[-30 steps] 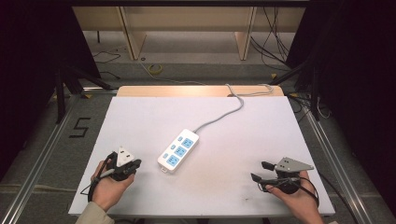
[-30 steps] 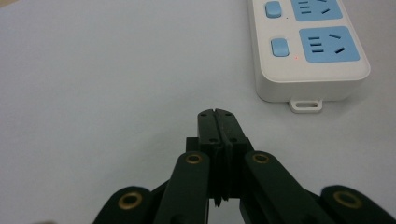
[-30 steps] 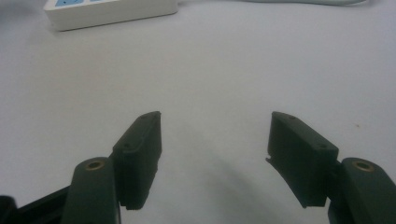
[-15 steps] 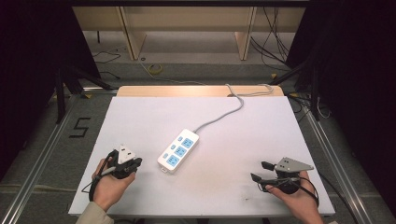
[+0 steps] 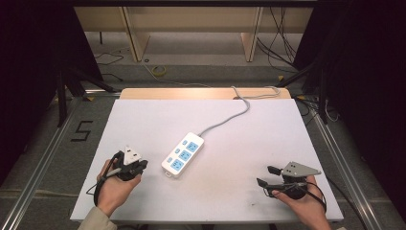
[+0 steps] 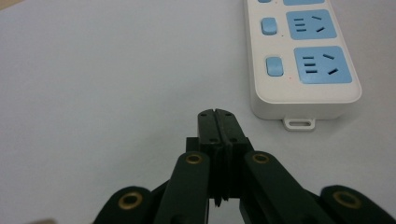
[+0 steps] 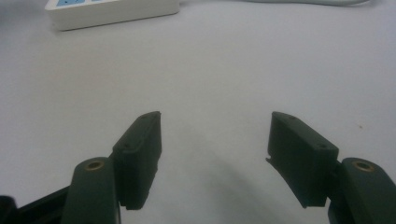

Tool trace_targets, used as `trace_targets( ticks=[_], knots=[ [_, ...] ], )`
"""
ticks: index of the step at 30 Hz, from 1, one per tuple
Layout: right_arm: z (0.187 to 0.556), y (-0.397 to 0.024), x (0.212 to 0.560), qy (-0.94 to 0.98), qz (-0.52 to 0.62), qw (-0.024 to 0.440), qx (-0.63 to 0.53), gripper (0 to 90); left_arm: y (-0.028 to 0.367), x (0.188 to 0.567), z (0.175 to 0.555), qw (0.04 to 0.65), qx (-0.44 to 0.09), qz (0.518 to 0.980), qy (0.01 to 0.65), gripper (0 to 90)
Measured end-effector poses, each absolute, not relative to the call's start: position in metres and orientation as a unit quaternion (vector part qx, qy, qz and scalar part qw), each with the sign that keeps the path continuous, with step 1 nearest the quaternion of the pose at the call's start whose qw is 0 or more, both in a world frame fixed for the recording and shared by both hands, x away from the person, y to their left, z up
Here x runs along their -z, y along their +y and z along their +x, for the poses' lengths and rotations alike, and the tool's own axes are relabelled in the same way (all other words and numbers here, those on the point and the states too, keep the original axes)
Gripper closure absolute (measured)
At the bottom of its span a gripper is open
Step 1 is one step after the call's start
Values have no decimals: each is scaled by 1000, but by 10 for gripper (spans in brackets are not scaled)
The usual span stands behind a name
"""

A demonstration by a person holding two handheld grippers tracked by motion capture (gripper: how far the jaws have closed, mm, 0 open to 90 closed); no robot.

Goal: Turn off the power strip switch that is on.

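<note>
Lying near the middle of the white worktop (image 5: pixel 143 120), the power strip (image 5: pixel 183 154) sits slantwise, its grey cord (image 5: pixel 230 119) running off toward the far edge. All places below are taken from the strip.

Left gripper (image 5: pixel 142 165): just beside the strip's near end, apart from it, on its left in the high view. Jaws pressed together with nothing between them. Held in the person's left hand (image 5: pixel 115 187).

Right gripper (image 5: pixel 266 176): well apart from the strip, off to its right and nearer the person. Jaws stand wide apart, bare worktop between them, nothing gripped. The grey three-cornered plate sits on top of it.

Left gripper view: closed tips (image 6: pixel 218 122) point at bare worktop just left of the strip's near end (image 6: pixel 303 60). Blue socket faces, blue switch buttons and a small mounting tab on the end wall are plain here; the high view is too coarse for these details.

Right gripper view: the strip's side wall (image 7: pixel 112 13) appears far off at the top left, cord (image 7: pixel 303 2) along the top edge; socket faces barely visible.

High view: gives both grippers and the whole strip together.
</note>
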State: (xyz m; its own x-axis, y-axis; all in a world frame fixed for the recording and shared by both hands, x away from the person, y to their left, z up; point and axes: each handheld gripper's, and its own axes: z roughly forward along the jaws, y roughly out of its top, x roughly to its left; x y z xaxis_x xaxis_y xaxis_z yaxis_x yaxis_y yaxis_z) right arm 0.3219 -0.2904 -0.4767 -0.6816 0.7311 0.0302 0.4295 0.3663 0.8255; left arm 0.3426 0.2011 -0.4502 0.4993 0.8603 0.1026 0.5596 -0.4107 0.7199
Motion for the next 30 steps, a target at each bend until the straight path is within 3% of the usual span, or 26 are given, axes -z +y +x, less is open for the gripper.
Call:
trace_targets(
  ticks=[30],
  knots=[
    [322,-288,478,811,356,171,-431,357,188,447,353,307,-231,815,433,898]
  ],
)
